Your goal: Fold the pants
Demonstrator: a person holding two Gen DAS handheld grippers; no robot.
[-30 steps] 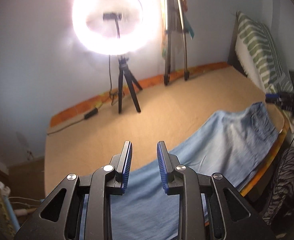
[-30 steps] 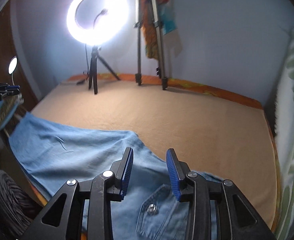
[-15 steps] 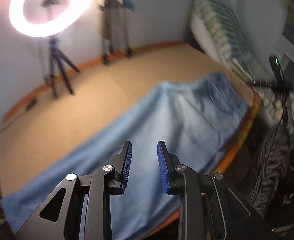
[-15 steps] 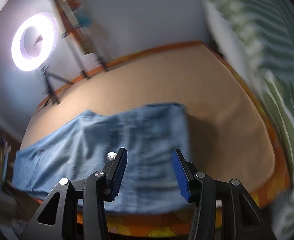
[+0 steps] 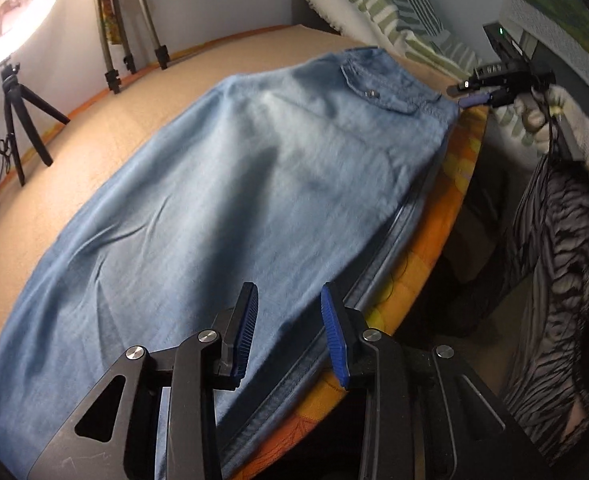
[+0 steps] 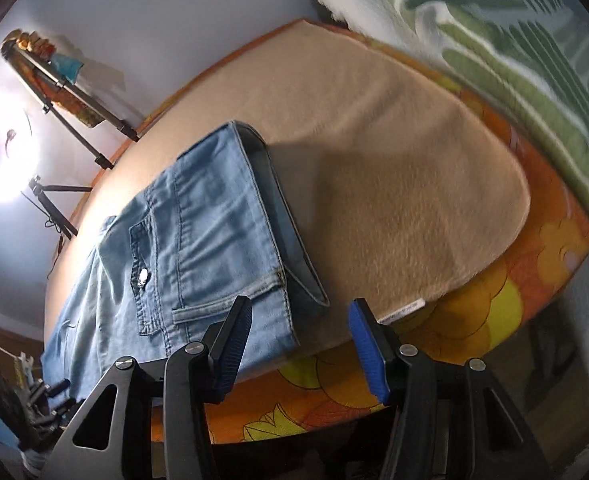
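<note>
Light blue denim pants (image 5: 230,184) lie flat along the near edge of a tan bed cover (image 5: 94,136), legs stacked one on the other. The waistband end (image 6: 222,224) with its buttoned back pocket (image 6: 144,276) shows in the right wrist view. My left gripper (image 5: 290,328) is open and empty, just above the pants' near edge at mid-leg. My right gripper (image 6: 300,340) is open and empty, just off the near waistband corner. The right gripper also shows in the left wrist view (image 5: 494,88) by the waistband corner.
The bed has an orange flowered mattress edge (image 6: 474,320) and a green-striped pillow (image 6: 514,48) at the head. A ring light on a tripod (image 5: 14,92) and a taller tripod (image 5: 134,32) stand on the far side by the wall. A zebra-patterned garment (image 5: 562,280) is at the bedside.
Both grippers have swung down and outward from facing the far wall to looking along the bed. The right jaws have opened wider. The pants have not moved.
</note>
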